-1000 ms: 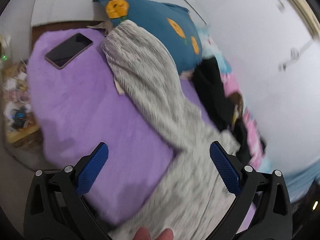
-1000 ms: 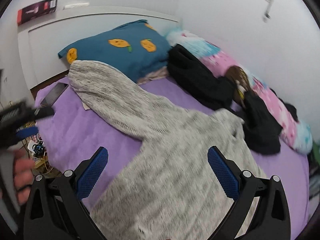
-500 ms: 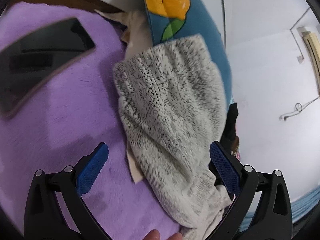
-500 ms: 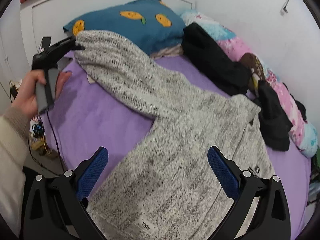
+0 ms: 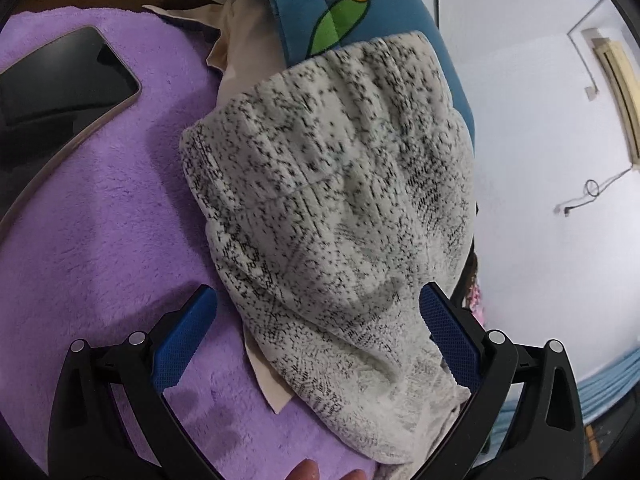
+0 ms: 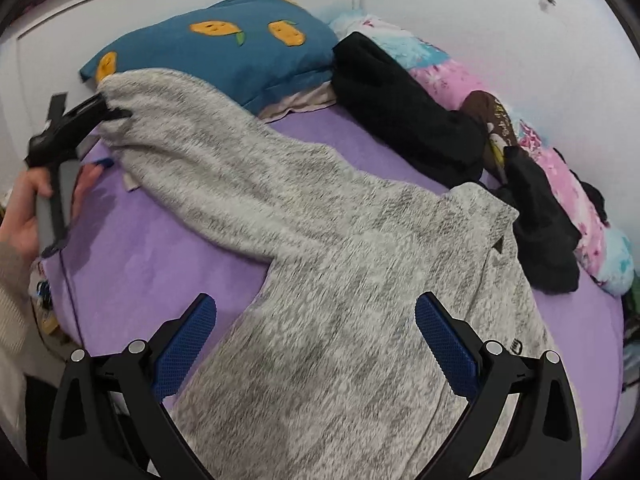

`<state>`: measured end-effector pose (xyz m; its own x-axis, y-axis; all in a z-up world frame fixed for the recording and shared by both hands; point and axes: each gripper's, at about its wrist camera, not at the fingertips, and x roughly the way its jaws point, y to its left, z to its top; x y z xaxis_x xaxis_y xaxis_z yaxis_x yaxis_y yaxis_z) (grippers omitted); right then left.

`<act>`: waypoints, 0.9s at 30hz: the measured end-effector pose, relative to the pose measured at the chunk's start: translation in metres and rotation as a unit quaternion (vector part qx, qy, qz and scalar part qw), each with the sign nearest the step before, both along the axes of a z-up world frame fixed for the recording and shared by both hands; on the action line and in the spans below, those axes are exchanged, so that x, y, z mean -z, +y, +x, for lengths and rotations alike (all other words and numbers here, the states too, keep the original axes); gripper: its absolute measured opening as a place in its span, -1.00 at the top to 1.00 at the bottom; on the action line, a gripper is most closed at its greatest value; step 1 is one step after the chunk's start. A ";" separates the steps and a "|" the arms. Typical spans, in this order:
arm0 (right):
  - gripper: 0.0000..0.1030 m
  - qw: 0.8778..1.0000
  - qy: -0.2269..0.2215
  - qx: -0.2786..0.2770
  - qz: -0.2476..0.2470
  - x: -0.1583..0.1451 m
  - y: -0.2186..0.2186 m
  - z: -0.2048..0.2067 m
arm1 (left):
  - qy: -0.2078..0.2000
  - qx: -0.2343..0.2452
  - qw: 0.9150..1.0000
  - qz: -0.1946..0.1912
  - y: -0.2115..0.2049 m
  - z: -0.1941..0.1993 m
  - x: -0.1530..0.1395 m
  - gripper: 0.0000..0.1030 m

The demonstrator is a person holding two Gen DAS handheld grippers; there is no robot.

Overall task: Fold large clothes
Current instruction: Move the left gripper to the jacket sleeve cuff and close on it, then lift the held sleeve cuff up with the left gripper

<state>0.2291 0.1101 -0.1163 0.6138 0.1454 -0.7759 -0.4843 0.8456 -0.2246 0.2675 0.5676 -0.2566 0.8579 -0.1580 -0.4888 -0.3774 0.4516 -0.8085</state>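
Note:
A grey speckled sweater (image 6: 320, 264) lies spread on the purple bed cover (image 6: 168, 256), one sleeve stretched toward the blue pillow. In the left wrist view the sleeve's cuff end (image 5: 336, 200) fills the middle, resting partly on the pillow. My left gripper (image 5: 316, 292) is open, its blue fingers (image 5: 184, 340) on either side of the sleeve. From the right wrist view, the left gripper (image 6: 80, 120) sits at the cuff, held by a hand (image 6: 24, 216). My right gripper (image 6: 315, 300) hangs open over the sweater's body, holding nothing.
A dark phone (image 5: 60, 80) lies on the cover left of the cuff. The blue pillow (image 6: 224, 48) with orange prints stands at the head of the bed, beige cloth (image 5: 244, 48) under it. Black clothes (image 6: 404, 120) and a pink blanket (image 6: 560, 168) line the wall side.
My left gripper has moved up along the sleeve to its cuff, which now lies between the open fingers. The right gripper has drifted a little closer over the sweater's body.

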 end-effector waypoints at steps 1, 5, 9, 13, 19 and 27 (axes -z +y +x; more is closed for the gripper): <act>-0.90 1.000 0.000 -0.002 0.003 -0.001 0.001 0.005 | 0.002 0.001 1.000 0.002 0.002 0.001 0.002 -0.88; -0.90 1.000 -0.007 0.000 0.001 -0.004 0.005 0.014 | -0.001 -0.002 1.000 0.001 0.015 -0.009 0.011 -0.88; -0.90 1.000 -0.008 0.002 0.001 -0.003 0.008 0.016 | -0.007 0.003 1.000 0.002 0.030 -0.010 0.012 -0.76; -0.90 1.000 -0.003 0.003 -0.001 0.001 0.012 0.017 | 0.002 0.002 1.000 0.003 0.030 -0.010 0.011 -0.47; -0.90 1.000 -0.004 0.015 -0.001 0.000 0.009 0.024 | 0.024 0.008 0.999 0.021 0.025 -0.007 0.006 -0.20; -0.90 1.000 -0.005 0.020 0.000 -0.006 0.007 0.025 | 0.029 0.007 0.999 0.030 0.018 -0.003 -0.019 0.35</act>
<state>0.2538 0.1176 -0.1107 0.6268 0.1207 -0.7698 -0.4482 0.8639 -0.2295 0.2643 0.5853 -0.2381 0.8264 -0.1379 -0.5459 -0.4160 0.5039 -0.7570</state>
